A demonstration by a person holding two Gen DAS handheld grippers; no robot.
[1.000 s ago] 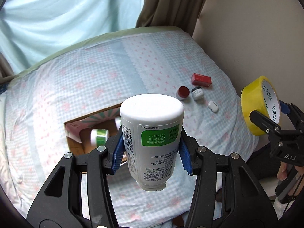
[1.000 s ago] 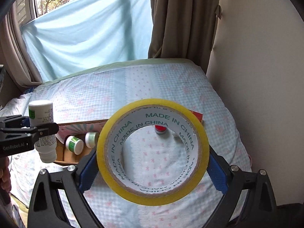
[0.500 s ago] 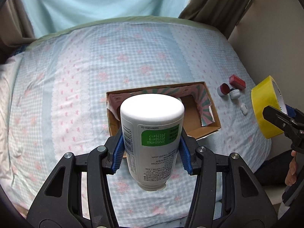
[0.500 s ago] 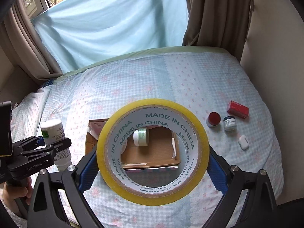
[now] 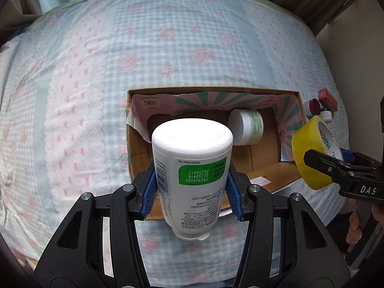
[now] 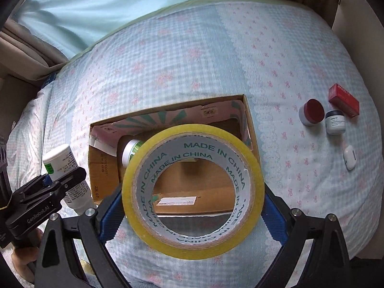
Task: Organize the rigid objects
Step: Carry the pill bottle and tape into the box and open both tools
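My left gripper (image 5: pixel 192 189) is shut on a white bottle with a green label (image 5: pixel 192 168), held cap-down above the left part of an open cardboard box (image 5: pixel 264 180) on the bed. From the right wrist view the same bottle (image 6: pixel 64 168) hangs at the box's left edge (image 6: pixel 96 168). My right gripper (image 6: pixel 192 206) is shut on a yellow tape roll (image 6: pixel 192 187), held over the box's near right side; the roll (image 5: pixel 312 153) shows in the left wrist view too. A white jar with a green label (image 5: pixel 247 127) lies on its side inside the box.
On the checked bedspread (image 6: pixel 216 60) right of the box sit a red-lidded jar (image 6: pixel 312 112), a dark-lidded jar (image 6: pixel 334 122), a red carton (image 6: pixel 343 99) and a small white case (image 6: pixel 349 160). A wall and curtain stand at the far right. A hand (image 5: pixel 355 228) holds the right gripper.
Both grippers have come down and closer over the box, which now fills more of each view. The bottle and the tape roll stay gripped.
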